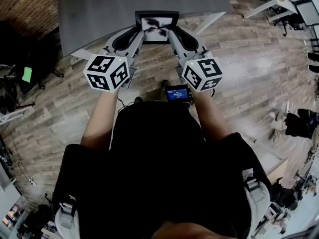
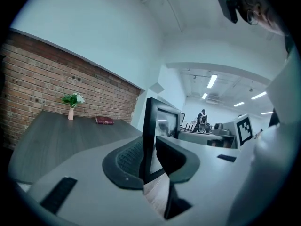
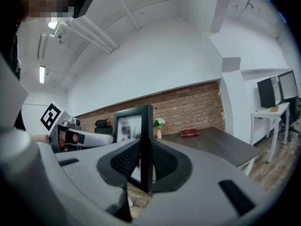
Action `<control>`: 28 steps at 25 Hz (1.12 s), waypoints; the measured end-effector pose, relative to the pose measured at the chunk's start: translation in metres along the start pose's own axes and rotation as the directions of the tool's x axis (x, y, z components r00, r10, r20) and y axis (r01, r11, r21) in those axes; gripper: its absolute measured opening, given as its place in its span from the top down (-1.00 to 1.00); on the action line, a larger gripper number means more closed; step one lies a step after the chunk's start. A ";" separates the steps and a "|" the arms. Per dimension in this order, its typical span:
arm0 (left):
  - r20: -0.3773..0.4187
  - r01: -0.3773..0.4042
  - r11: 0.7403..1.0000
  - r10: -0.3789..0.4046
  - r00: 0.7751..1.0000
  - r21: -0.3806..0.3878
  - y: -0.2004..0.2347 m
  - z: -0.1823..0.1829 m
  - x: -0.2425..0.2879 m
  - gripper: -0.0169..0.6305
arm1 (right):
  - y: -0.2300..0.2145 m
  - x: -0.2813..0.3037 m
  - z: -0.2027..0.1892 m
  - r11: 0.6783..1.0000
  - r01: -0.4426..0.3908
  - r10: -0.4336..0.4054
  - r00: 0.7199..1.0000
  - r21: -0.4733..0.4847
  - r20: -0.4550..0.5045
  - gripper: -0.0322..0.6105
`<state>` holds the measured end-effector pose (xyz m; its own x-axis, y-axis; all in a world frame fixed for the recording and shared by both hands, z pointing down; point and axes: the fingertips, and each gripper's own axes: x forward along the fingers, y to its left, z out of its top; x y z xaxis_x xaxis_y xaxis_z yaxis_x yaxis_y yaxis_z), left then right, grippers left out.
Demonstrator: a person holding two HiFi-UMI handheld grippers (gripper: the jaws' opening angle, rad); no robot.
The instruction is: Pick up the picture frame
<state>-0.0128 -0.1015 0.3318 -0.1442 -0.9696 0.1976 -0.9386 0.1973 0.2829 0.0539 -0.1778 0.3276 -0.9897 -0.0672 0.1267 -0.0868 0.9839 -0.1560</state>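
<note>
The picture frame (image 1: 157,27) is black-rimmed with a dark print behind glass. It hangs upright in the air between my two grippers, just off the near edge of the dark grey table (image 1: 94,9). My left gripper (image 1: 136,35) is shut on the frame's left side and my right gripper (image 1: 174,35) on its right side. In the left gripper view the frame (image 2: 162,121) stands edge-on between the dark pads of the left gripper (image 2: 149,161). In the right gripper view the frame (image 3: 129,124) is pinched the same way by the right gripper (image 3: 146,166). Wooden floor shows under both pairs of jaws.
On the table's far side, by the brick wall, stand a small vase of flowers (image 2: 71,105) and a red book (image 2: 104,121). A white desk with monitors (image 3: 273,108) stands at the right. A small device with a blue screen (image 1: 178,93) sits in front of the person.
</note>
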 end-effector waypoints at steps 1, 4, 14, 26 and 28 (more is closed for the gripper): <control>-0.001 0.007 1.000 -0.007 1.000 -0.004 0.003 -0.003 -0.011 0.71 | 0.012 0.000 -0.004 1.000 0.005 -0.005 1.000 0.000 -0.005 0.68; -0.008 0.029 0.999 -0.030 1.000 -0.021 0.015 -0.015 -0.040 0.71 | 0.042 0.002 -0.017 1.000 0.026 -0.026 0.999 0.000 -0.025 0.68; -0.036 0.089 0.994 -0.091 0.995 -0.059 0.003 -0.043 -0.068 0.71 | 0.074 -0.034 -0.048 0.997 0.070 -0.067 0.994 0.022 -0.086 0.69; -0.040 0.045 0.999 -0.045 0.998 0.000 -0.071 -0.035 -0.024 0.71 | 0.008 -0.085 -0.025 0.999 0.028 -0.027 0.999 0.025 -0.018 0.69; -0.045 0.045 0.999 -0.045 0.998 -0.002 -0.074 -0.037 -0.019 0.71 | 0.004 -0.088 -0.025 0.999 0.026 -0.026 1.000 0.028 -0.015 0.69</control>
<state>0.0712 -0.0920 0.3415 -0.0876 -0.9701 0.2263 -0.9435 0.1537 0.2936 0.1438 -0.1638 0.3404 -0.9853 -0.0899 0.1456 -0.1157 0.9769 -0.1797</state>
